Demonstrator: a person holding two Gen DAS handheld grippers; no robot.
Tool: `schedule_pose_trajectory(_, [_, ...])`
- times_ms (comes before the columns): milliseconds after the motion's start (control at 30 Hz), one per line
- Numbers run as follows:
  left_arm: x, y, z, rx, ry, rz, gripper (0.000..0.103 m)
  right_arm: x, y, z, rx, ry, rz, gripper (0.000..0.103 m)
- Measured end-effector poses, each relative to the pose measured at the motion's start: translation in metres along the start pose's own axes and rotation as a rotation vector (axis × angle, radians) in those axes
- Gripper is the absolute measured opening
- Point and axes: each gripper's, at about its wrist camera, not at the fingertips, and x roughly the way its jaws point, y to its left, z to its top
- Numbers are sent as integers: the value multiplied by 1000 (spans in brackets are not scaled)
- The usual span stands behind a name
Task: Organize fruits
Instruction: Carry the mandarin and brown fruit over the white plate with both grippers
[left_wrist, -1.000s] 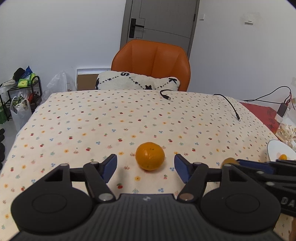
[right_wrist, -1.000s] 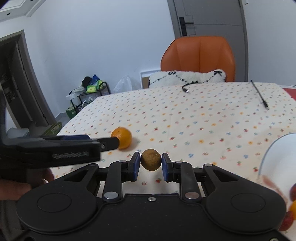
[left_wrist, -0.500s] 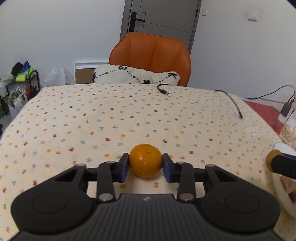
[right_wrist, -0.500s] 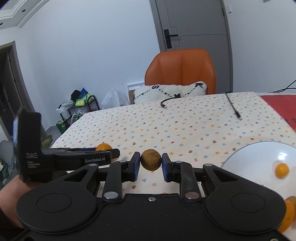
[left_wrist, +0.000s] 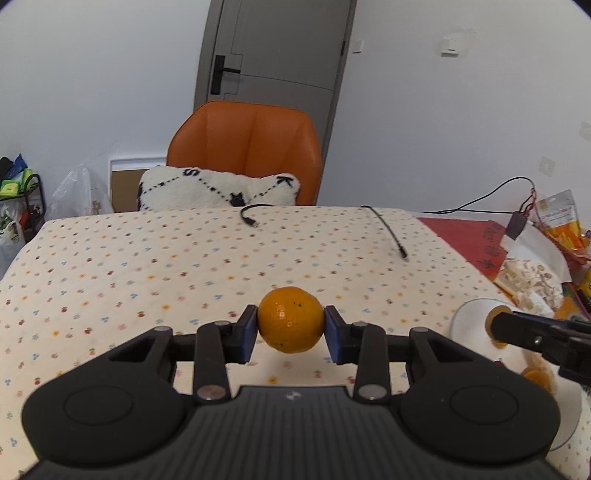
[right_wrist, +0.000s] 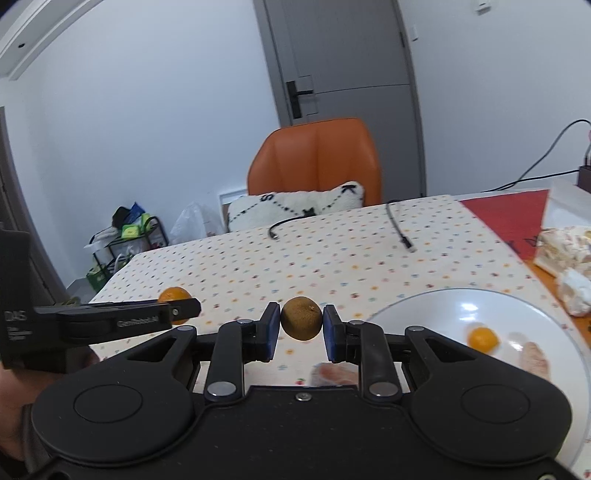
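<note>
Left hand-held gripper (left_wrist: 291, 334), seen through its own wrist camera, is clenched on an orange (left_wrist: 290, 319), both blue pads pressed to its sides, and the fruit appears lifted clear of the bench (left_wrist: 184, 258) with its dotted cloth. Far right in that view, a white plate (left_wrist: 466, 318) sits near the bench's edge, partly hidden by the right hand-held gripper (left_wrist: 493, 325), which comes in from the side over the plate, carrying a brownish fruit at its tip. From the right wrist camera, the right hand-held gripper (right_wrist: 301, 330) is grasping a kiwi (right_wrist: 301, 318) squarely between its pads, held above the cloth just left of the plate (right_wrist: 424, 301). Inside the plate lies a small orange fruit (right_wrist: 482, 338), with pale blurred shapes beside it that I cannot identify. Further left, the left hand-held gripper (right_wrist: 183, 309) shows side-on with the orange (right_wrist: 173, 294) at its tip. Judging by this, the sorting is partly done: at least one fruit is plated, two are in hand and not yet delivered, and no other loose fruit shows on the cloth.
</note>
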Motion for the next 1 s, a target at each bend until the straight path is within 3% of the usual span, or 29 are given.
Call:
schedule_pose_trajectory(667, [-4,-68,7,61,-17,-118,36,-21,-69,-11,61,-8,-163,23])
schedule_pose_trajectory(1000, [2,-95,4,91,2,-168,36,-22,-91,-18,103,5,-183,24])
